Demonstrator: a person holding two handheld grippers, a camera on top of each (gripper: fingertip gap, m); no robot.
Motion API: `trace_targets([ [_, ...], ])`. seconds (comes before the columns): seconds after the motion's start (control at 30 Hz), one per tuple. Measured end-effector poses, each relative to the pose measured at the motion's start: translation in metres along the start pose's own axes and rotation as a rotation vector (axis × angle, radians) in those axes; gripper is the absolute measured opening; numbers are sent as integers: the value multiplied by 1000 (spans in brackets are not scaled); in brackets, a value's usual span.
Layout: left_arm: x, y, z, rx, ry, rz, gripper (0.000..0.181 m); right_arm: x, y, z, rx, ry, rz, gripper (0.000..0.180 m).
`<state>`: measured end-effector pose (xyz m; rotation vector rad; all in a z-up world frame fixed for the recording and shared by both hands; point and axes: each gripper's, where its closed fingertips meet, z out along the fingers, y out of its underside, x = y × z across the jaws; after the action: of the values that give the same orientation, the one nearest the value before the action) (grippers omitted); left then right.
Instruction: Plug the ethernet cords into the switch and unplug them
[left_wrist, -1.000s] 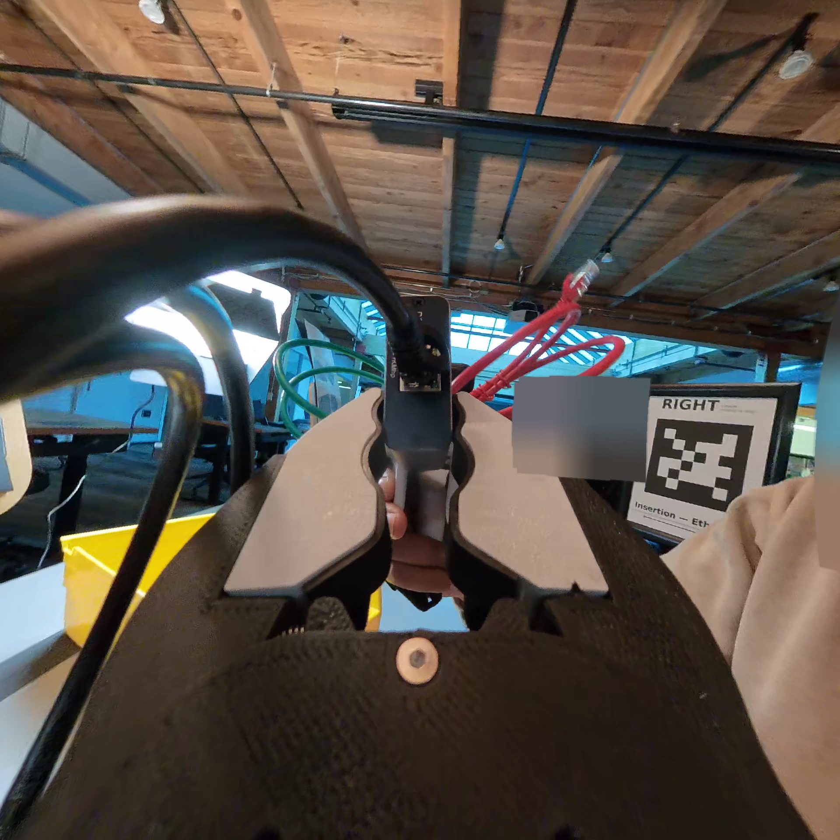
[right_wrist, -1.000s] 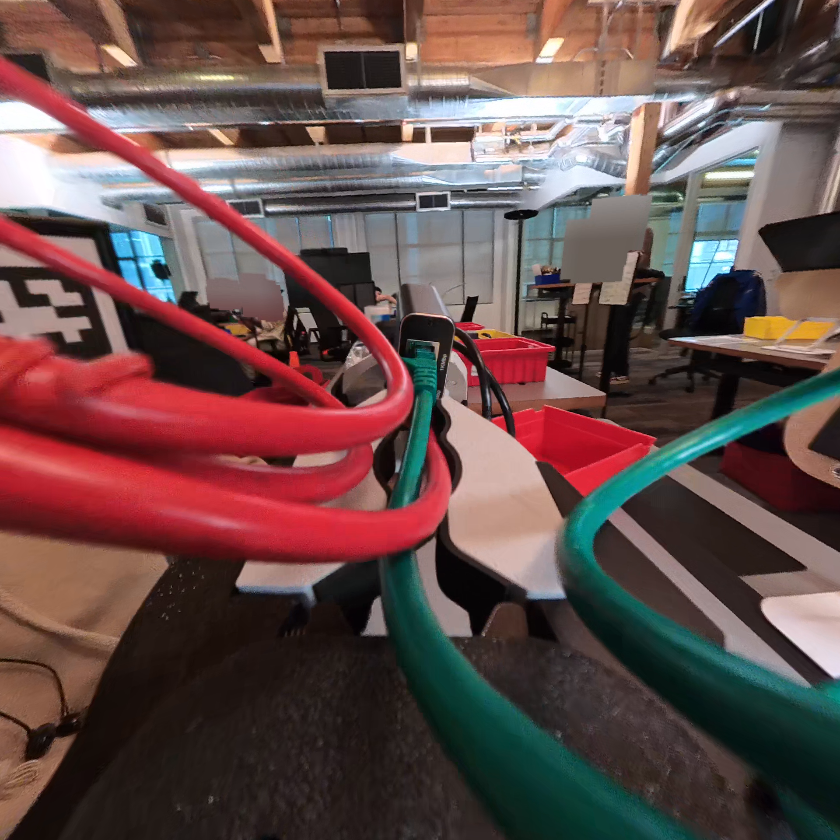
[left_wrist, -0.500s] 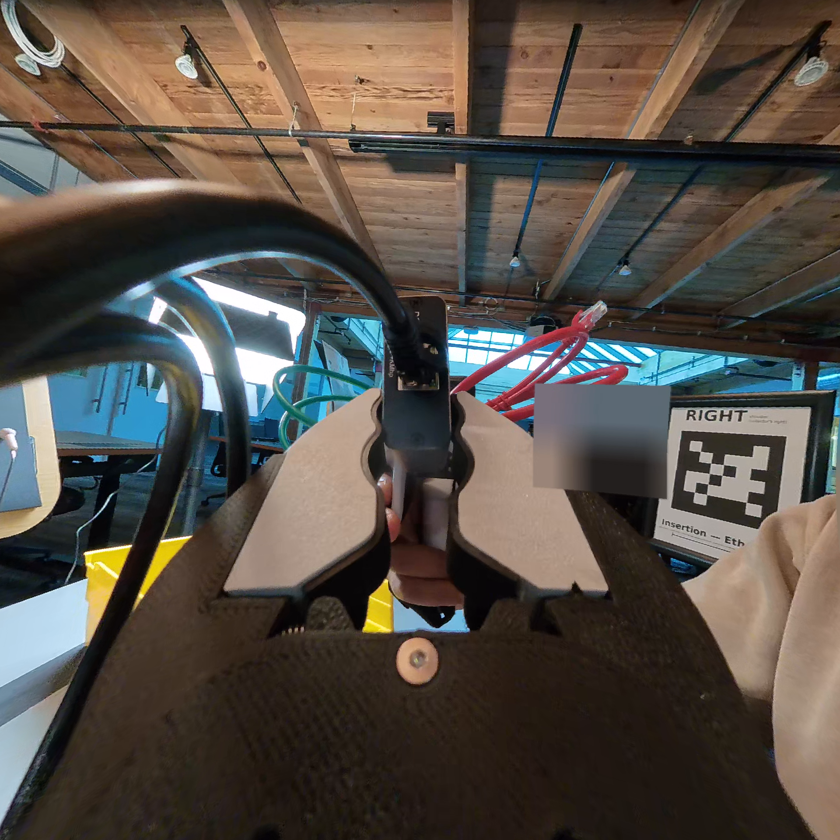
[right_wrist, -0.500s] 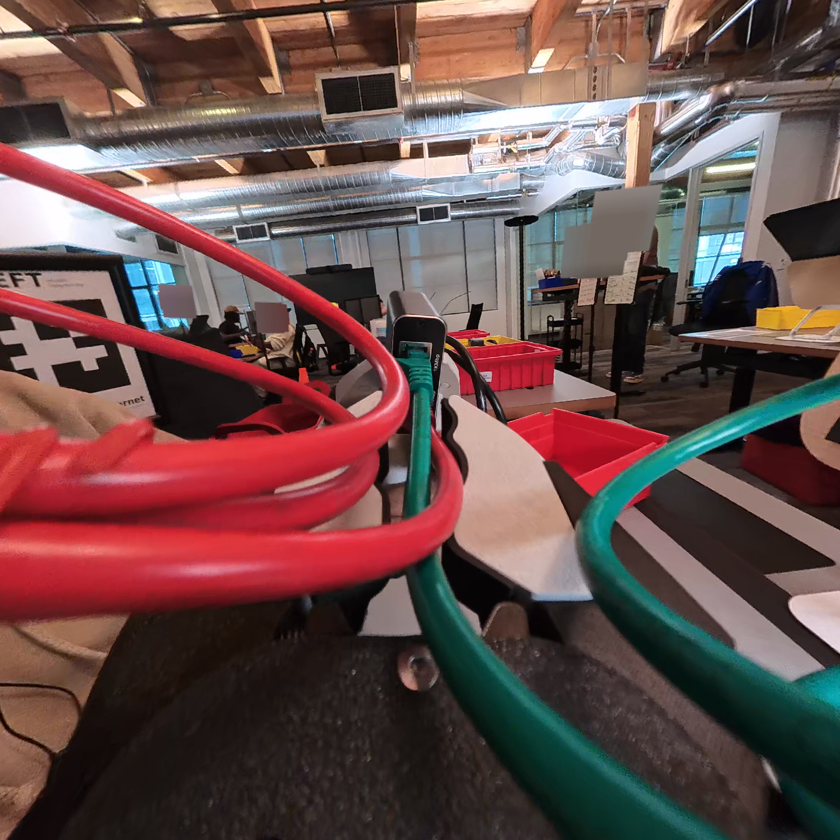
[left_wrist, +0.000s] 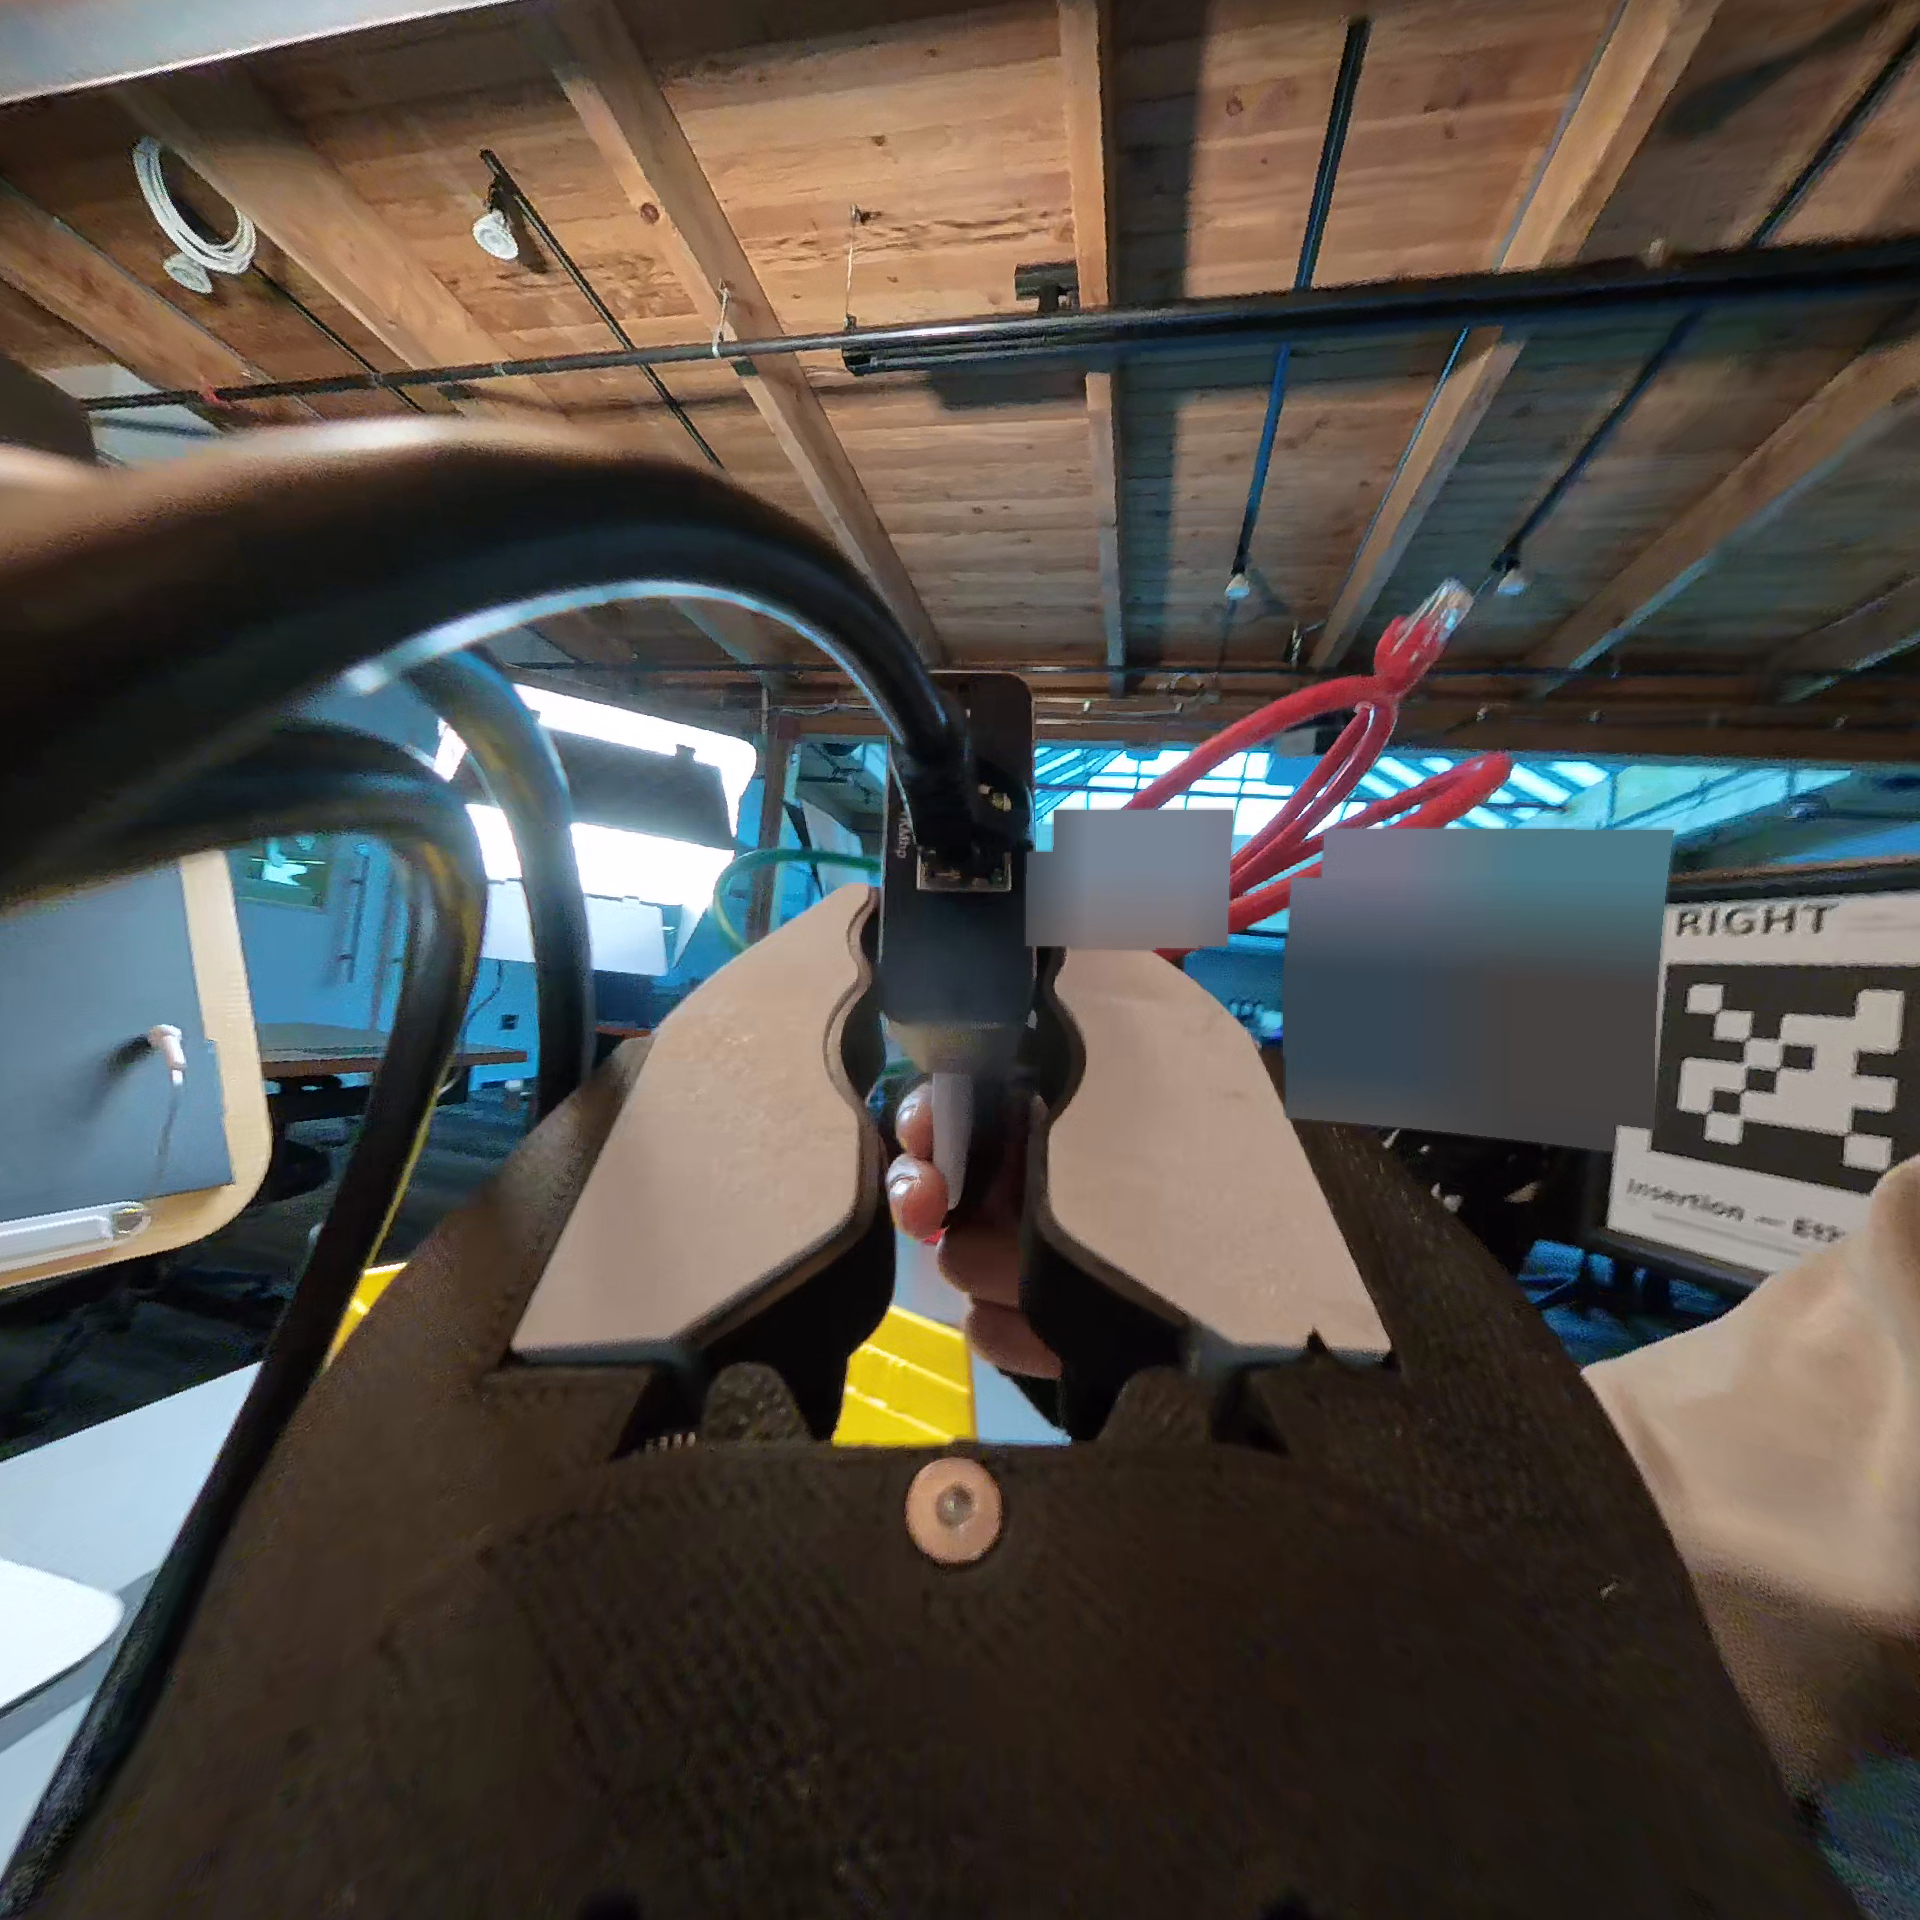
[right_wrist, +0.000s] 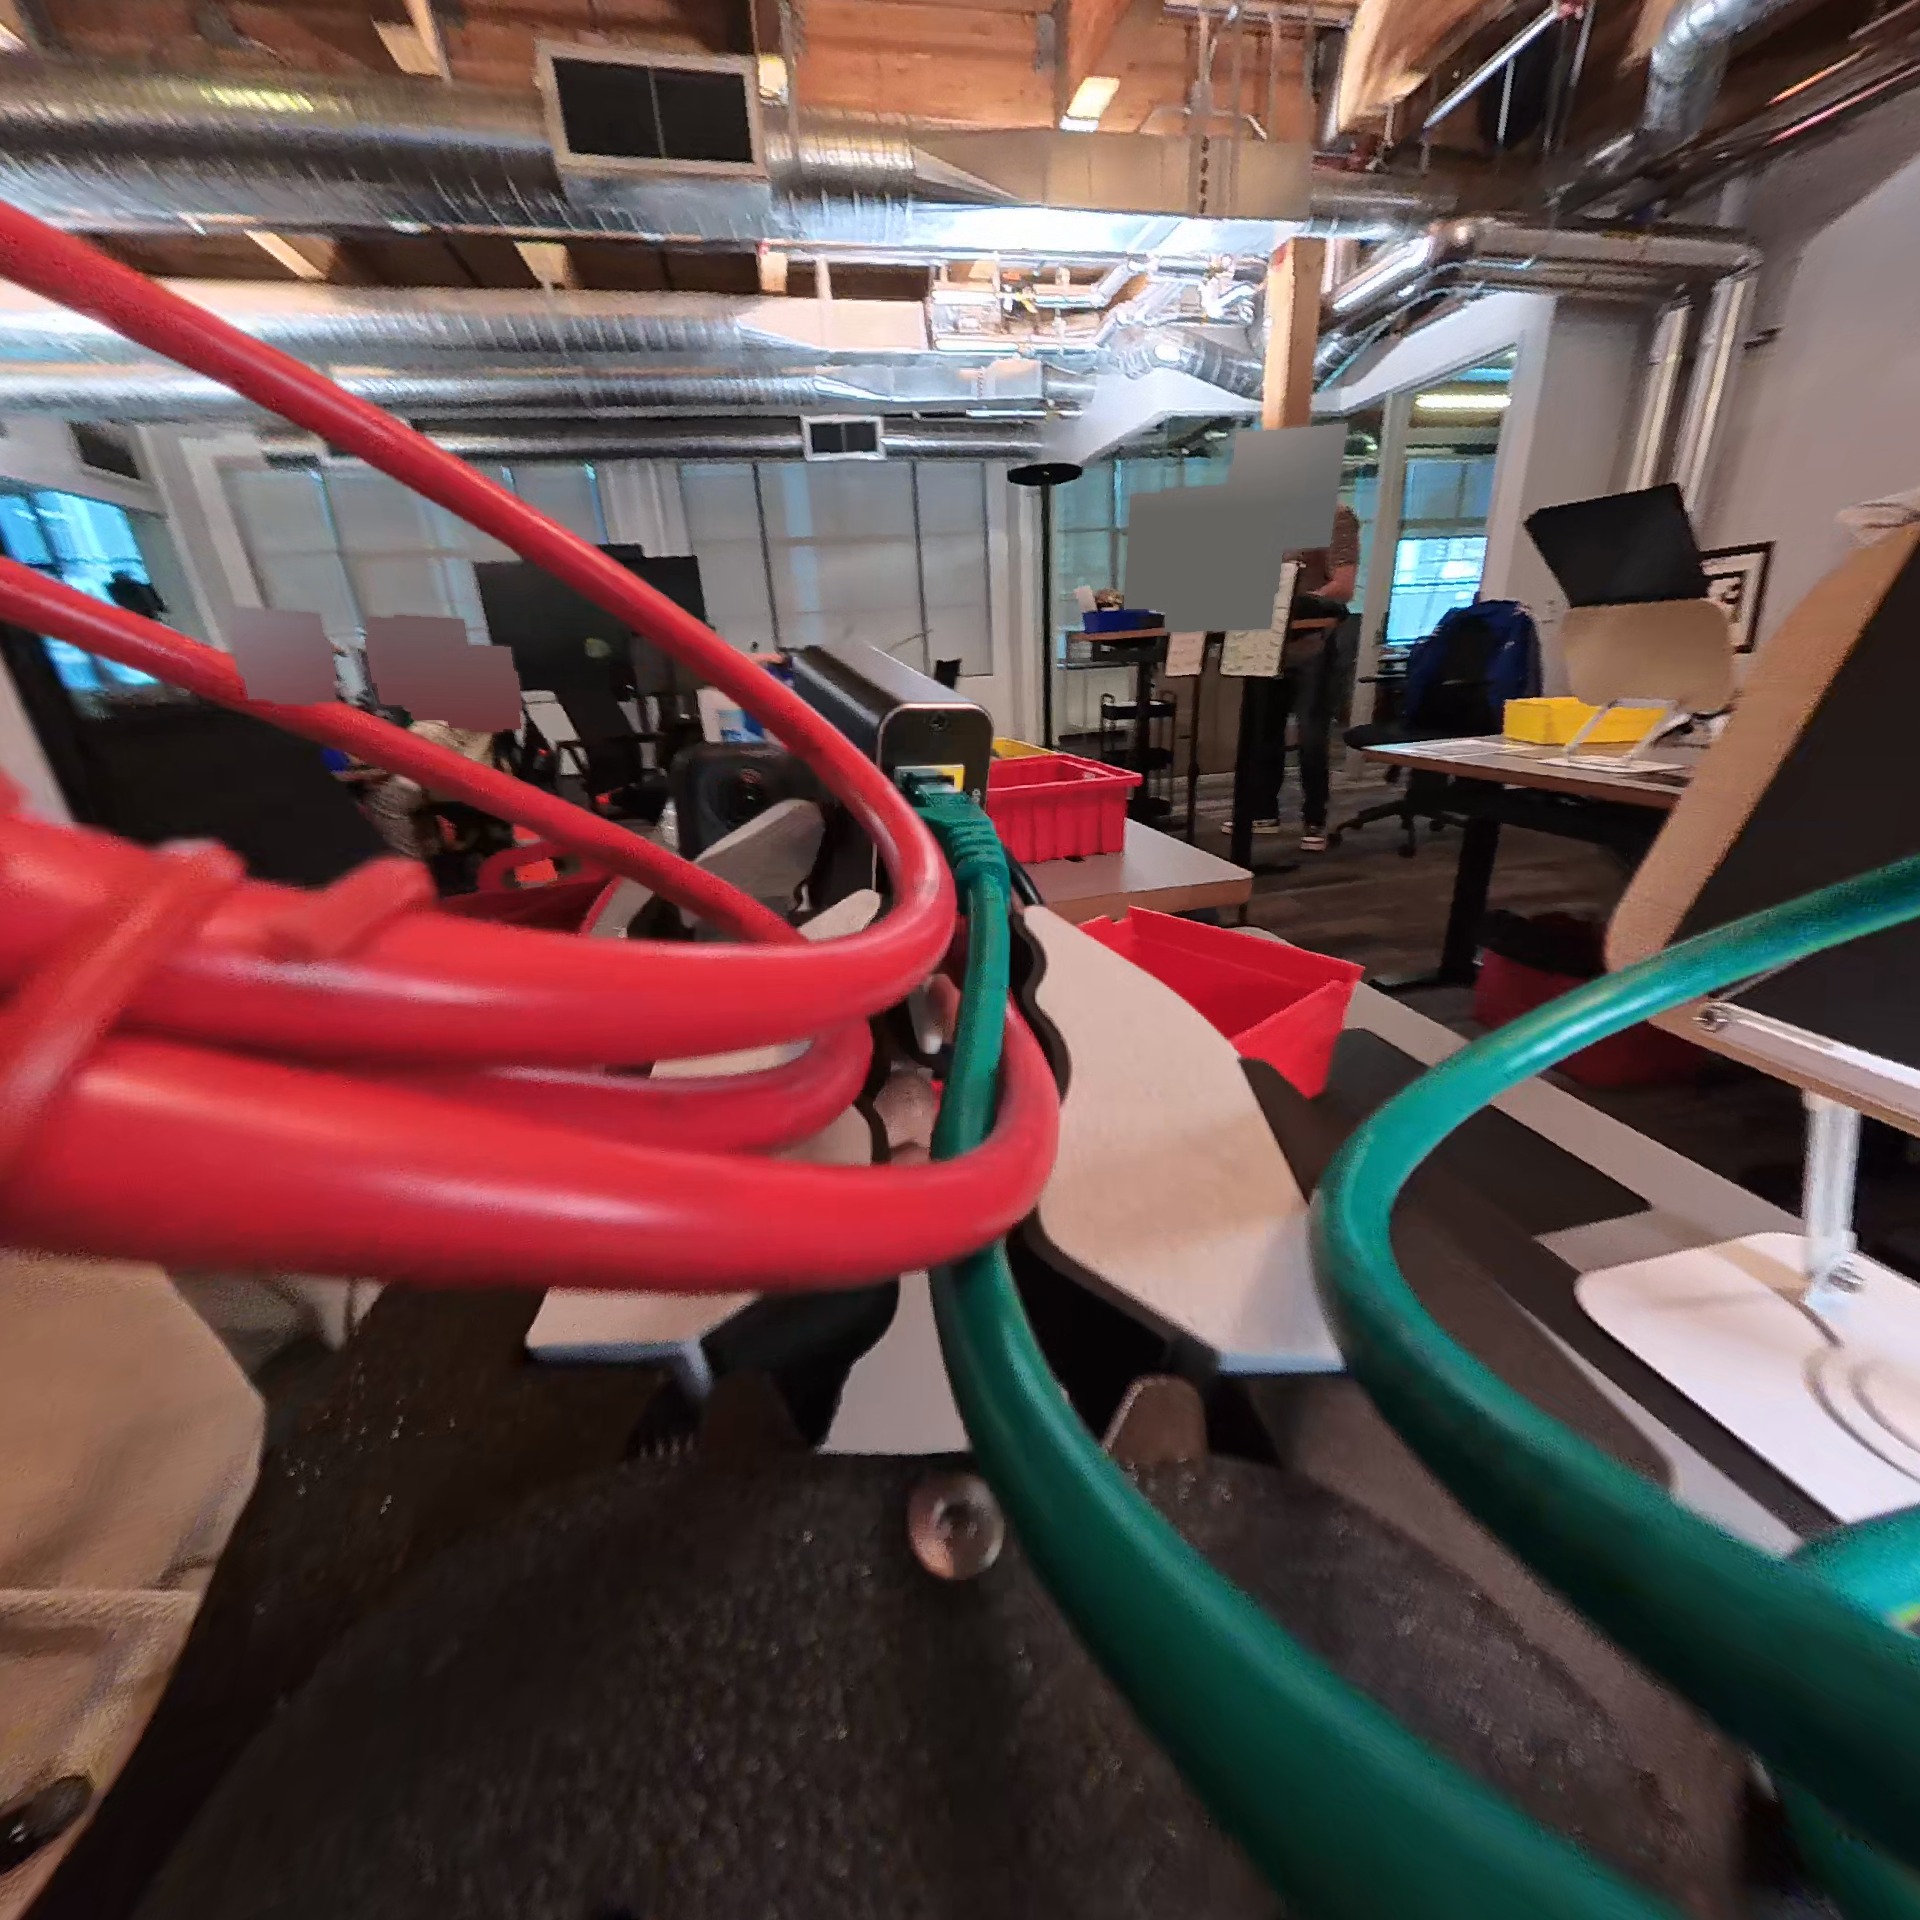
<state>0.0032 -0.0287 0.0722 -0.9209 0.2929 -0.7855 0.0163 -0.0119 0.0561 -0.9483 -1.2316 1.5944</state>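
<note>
Ethernet switch (left_wrist: 956, 925), a small dark box, sat mid-frame, clamped in the left gripper (left_wrist: 956, 1039), black cord (left_wrist: 582, 551) plugged in. Right gripper (right_wrist: 971, 997) jaws pinched the green cord (right_wrist: 971, 935), plugged into the switch; red cords (right_wrist: 468, 997) looped left.

Small dark switch (left_wrist: 956, 935) stands upright up in the air, black cord (left_wrist: 623, 582) plugged into one end — green cord (right_wrist: 971, 997) seated in the other. Red cords (right_wrist: 499, 1049) just loop loose alongside, one clear plug (left_wrist: 1444, 603) dangling free.

One switch (left_wrist: 956, 935), three ethernet cords: one black (left_wrist: 623, 582), one red (right_wrist: 499, 997), one green (right_wrist: 1143, 1538); two red bins (right_wrist: 1226, 987).
</note>
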Motion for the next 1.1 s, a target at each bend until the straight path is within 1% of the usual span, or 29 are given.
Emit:
trace_targets([
  [0.03, 0, 1, 1, -15, -2, 20, 26, 1, -1, 0, -4, 19, -12, 19],
  [0.2, 2, -3, 1, -31, -16, 90, 26, 2, -4, 1, 39, 95, -44, 19],
  [0.3, 0, -4, 1, -39, -26, 97, 26, 3, -5, 2, 66, 140, -50, 19],
  [0.4, -1, -4, 2, -63, -36, 114, 26, 4, -4, 1, 85, 137, -41, 18],
  [0.43, -1, -8, 1, -51, -29, 116, 26, 10, -6, -2, 93, 161, -36, 16],
  [0.47, 1, -21, -2, 1, -15, 112, 25, 32, -13, -17, 128, 275, -72, 12],
  [0.5, 1, -37, -5, 42, -15, 99, 25, 40, -17, -28, 134, 242, -32, 12],
  [0.53, -1, -47, -7, 41, -31, 106, 25, 30, -15, -27, 104, 148, 20, 13],
  [0.6, -11, -55, -9, 19, -60, 77, 25, 3, -3, -8, 27, 105, -104, 14],
  [0.67, -24, -62, -16, 44, -64, -10, 26, -3, 1, 3, 8, 62, -54, 14],
  [0.7, -29, -64, -19, 53, -68, -45, 25, 0, 4, 4, -4, 39, -20, 14],
  [0.77, -37, -77, -27, 107, -94, -63, 25, 15, 10, 0, -18, 62, -1, 13],
  [0.83, -40, -90, -32, 138, -85, -87, 25, 22, 24, -2, -76, 32, 43, 13],
  [1.03, -52, -125, -52, 220, -146, -67, 25, 39, 55, -8, -200, -24, 117, 12],
  [1.1, -58, -133, -60, 205, -194, -22, 24, 45, 59, -15, -236, -25, 103, 12],
])
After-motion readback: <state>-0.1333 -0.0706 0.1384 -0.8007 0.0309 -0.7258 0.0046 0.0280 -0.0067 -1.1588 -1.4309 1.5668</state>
